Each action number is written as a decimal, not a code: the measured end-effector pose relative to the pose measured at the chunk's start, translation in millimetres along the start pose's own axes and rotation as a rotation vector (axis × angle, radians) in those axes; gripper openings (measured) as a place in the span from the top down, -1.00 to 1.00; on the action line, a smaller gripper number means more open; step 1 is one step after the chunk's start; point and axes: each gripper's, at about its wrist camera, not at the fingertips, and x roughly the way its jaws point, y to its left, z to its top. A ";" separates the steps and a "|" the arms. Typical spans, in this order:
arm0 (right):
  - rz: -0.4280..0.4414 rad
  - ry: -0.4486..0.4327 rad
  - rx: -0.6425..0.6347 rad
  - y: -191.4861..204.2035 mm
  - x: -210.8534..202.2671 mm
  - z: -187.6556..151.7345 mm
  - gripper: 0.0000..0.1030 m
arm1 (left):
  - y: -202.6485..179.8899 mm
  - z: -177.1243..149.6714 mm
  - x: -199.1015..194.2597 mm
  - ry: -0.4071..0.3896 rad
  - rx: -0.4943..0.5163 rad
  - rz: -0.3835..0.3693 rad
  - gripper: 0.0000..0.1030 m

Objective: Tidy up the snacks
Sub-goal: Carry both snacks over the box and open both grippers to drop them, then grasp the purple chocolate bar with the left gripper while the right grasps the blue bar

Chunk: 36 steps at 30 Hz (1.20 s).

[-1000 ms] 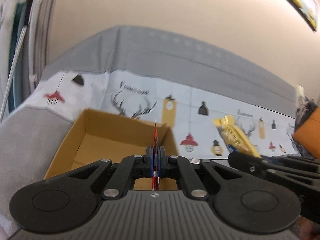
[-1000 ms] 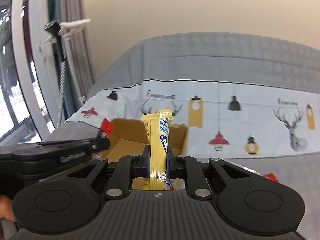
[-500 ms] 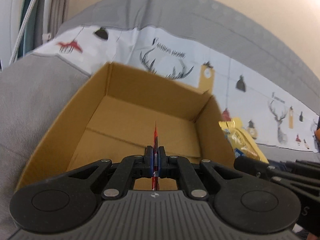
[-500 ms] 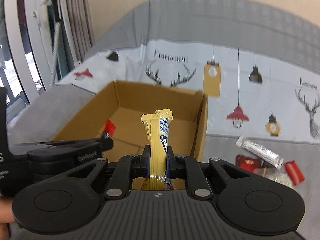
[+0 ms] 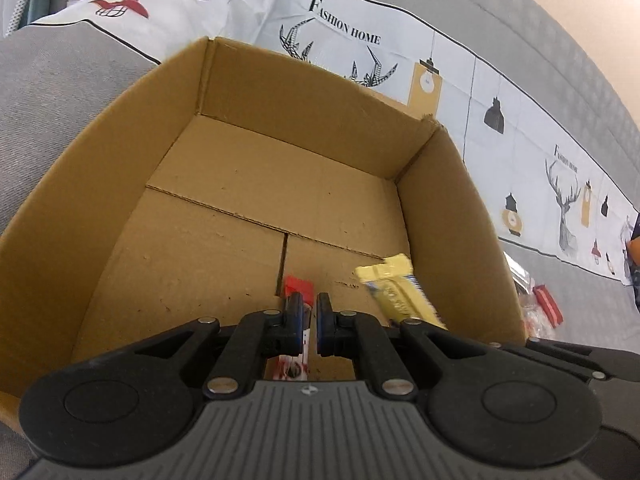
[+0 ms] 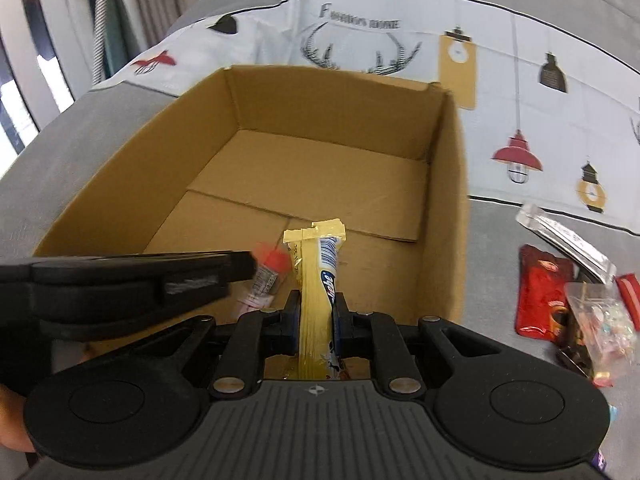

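Note:
An open cardboard box [image 5: 304,92] sits on the grey sofa; it also shows in the right wrist view [image 6: 452,208]. My left gripper [image 5: 310,312] is inside the box near its front, jaws slightly parted, and a red-and-white snack packet [image 5: 298,292] hangs loose between them. My right gripper [image 6: 316,312] is shut on a yellow snack bar [image 6: 320,280] and holds it upright over the box's front. That yellow bar also shows in the left wrist view [image 5: 396,292]. The left gripper [image 6: 248,268] reaches in from the left in the right wrist view.
Several loose snacks lie on the sofa right of the box: a red packet [image 6: 540,288], a silver packet [image 6: 564,240] and a clear bag of candy [image 6: 600,320]. A white printed cloth [image 5: 460,92] lies behind the box.
Both grippers moved forward and down into the box. My left gripper's jaws have parted, and the red packet, edge-on before, now sits loose between them.

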 end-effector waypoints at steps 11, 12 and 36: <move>0.065 -0.078 -0.035 -3.4 -24.9 -2.4 -0.66 | -9.6 0.2 -24.2 -0.078 0.004 0.052 -0.68; 0.056 -0.104 -0.042 -6.3 -33.0 -2.8 -0.66 | -15.0 -0.3 -31.0 -0.099 0.020 0.065 -0.68; -0.176 -0.054 0.351 -227.4 -95.3 -150.5 0.11 | -198.2 -73.2 -71.6 -0.068 0.222 -0.177 0.30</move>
